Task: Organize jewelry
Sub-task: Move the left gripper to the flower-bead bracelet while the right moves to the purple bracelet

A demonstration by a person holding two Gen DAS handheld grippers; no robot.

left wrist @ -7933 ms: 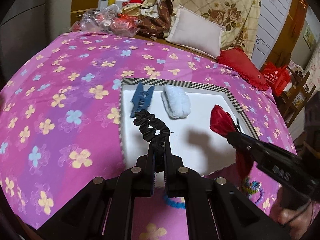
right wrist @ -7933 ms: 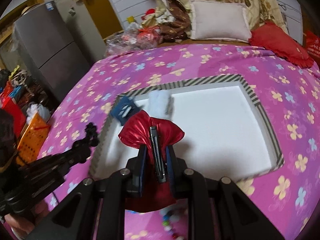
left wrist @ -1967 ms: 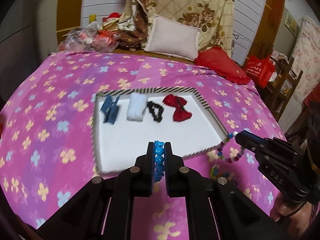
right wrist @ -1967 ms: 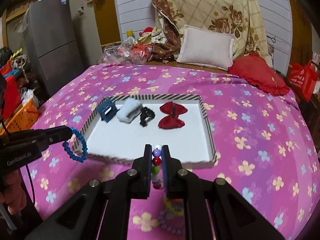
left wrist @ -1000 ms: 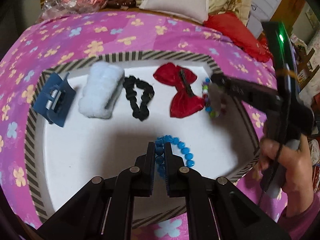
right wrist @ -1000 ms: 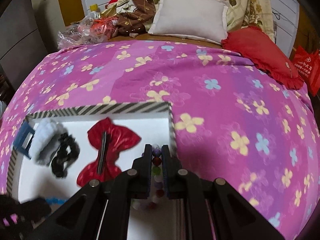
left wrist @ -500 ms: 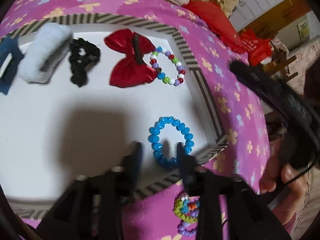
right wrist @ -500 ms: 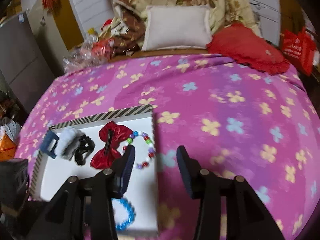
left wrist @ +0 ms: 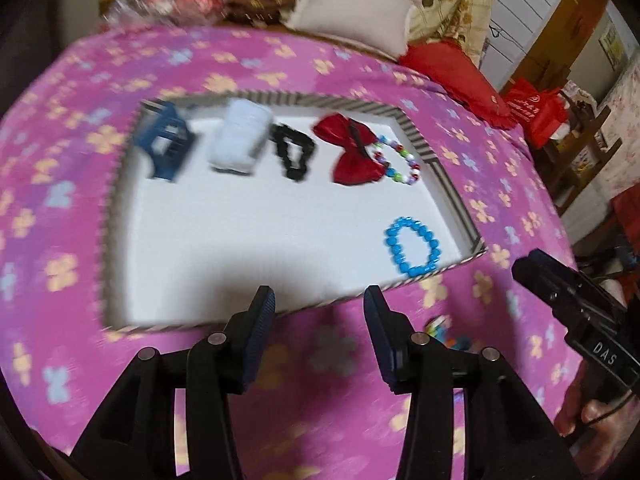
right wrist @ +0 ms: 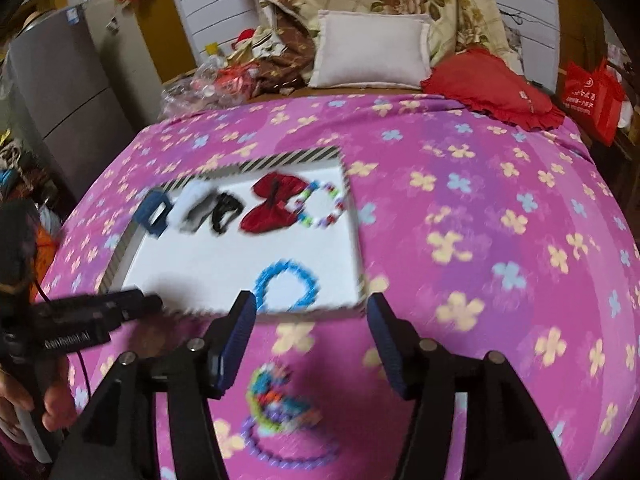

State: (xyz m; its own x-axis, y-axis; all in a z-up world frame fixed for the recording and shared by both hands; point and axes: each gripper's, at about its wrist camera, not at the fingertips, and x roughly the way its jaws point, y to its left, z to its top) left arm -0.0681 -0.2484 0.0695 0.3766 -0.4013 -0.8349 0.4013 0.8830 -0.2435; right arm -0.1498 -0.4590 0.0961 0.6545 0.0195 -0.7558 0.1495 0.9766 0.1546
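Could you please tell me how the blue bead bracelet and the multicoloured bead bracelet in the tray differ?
The blue bead bracelet is a single colour; the multicoloured bead bracelet mixes several colours. The blue one lies alone near the tray's front corner; the multicoloured one sits in the back row against the red bow. Both lie flat as closed loops.

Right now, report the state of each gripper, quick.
Left gripper: open, empty, jaws just opened; the blue bead bracelet lies in the striped-rimmed white tray.
Right gripper: open, empty, jaws just opened.
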